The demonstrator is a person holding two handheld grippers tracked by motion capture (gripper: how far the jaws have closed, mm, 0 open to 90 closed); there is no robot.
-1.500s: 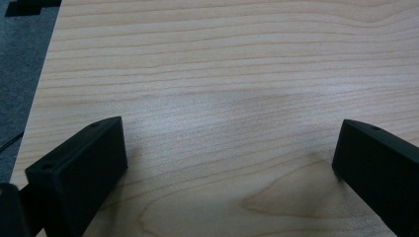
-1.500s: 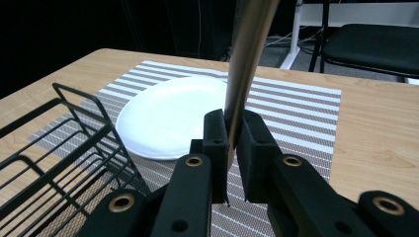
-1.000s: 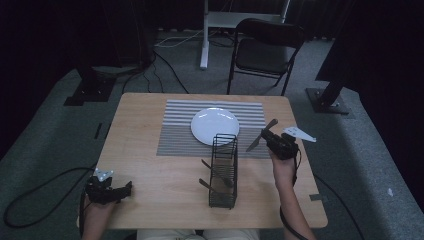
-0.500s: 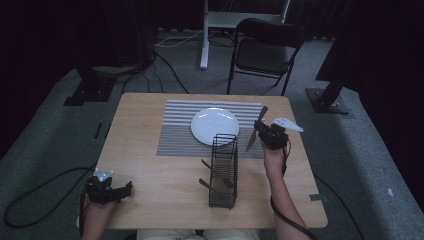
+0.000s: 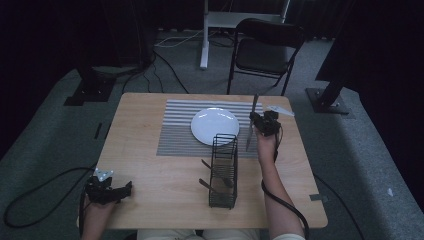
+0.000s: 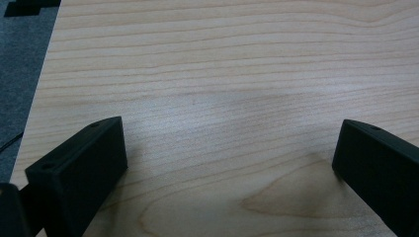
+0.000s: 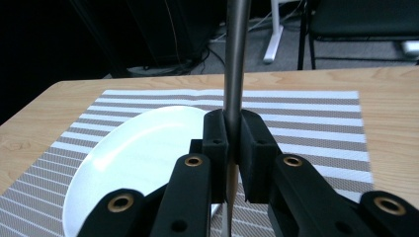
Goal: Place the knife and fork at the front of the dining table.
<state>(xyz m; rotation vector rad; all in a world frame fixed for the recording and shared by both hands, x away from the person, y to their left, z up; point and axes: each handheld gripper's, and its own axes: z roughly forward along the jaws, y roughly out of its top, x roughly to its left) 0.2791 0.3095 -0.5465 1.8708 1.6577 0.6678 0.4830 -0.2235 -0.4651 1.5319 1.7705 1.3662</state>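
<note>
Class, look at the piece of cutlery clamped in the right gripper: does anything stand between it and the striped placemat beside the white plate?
Nothing visible does. The right gripper holds the cutlery piece above the right edge of the placemat, beside the plate; the wire caddy stands nearer the person, off that path.

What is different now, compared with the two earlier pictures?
The right gripper, shut on a metal utensil, moved from the table's right edge toward the white plate, and the utensil turned more upright. The left gripper, the wire rack and the plate stayed in place.

brushed metal knife (image 7: 236, 59), glossy plate (image 7: 143, 153); wood-grain table (image 6: 222, 74)
</note>
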